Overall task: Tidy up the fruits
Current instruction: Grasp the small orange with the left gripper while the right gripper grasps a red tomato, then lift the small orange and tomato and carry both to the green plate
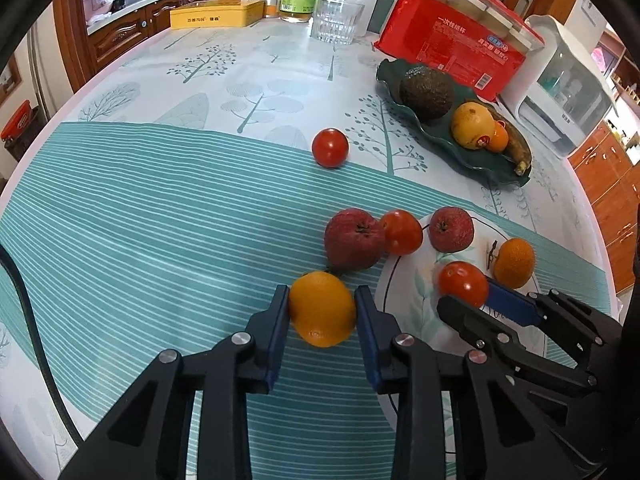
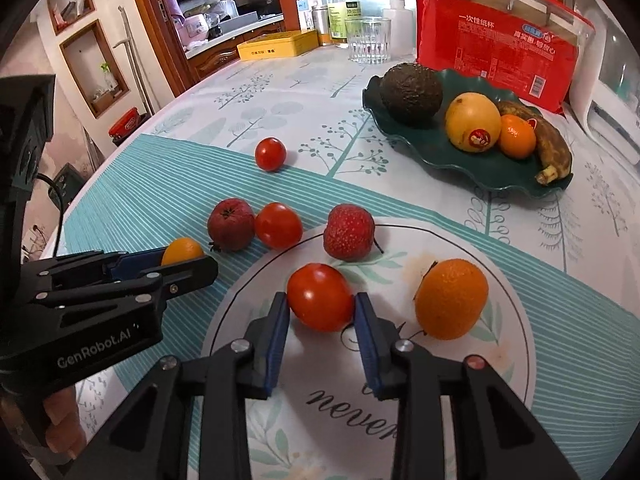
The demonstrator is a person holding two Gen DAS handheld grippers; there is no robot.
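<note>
My left gripper [image 1: 322, 300] is shut on a small orange fruit [image 1: 320, 312] that rests on the teal striped cloth. My right gripper [image 2: 321, 302] is shut on a red tomato [image 2: 318, 294] over the white round plate [image 2: 512, 352]. In the left wrist view the right gripper [image 1: 466, 294] shows at the right with that tomato [image 1: 462, 280]. On the plate also lie an orange citrus [image 2: 452, 298] and, at its rim, a dark red fruit [image 2: 349, 232]. Another dark red fruit [image 2: 231, 230] and a tomato [image 2: 278, 225] touch on the cloth. A lone tomato [image 2: 271, 153] sits farther back.
A dark green wavy dish [image 2: 432, 152] at the back right holds an avocado [image 2: 410, 92], a yellow fruit [image 2: 472, 120], a small orange and a browned banana. Behind stand a red package [image 2: 496, 48], a glass [image 2: 368, 38], bottles, a yellow tin and a white appliance.
</note>
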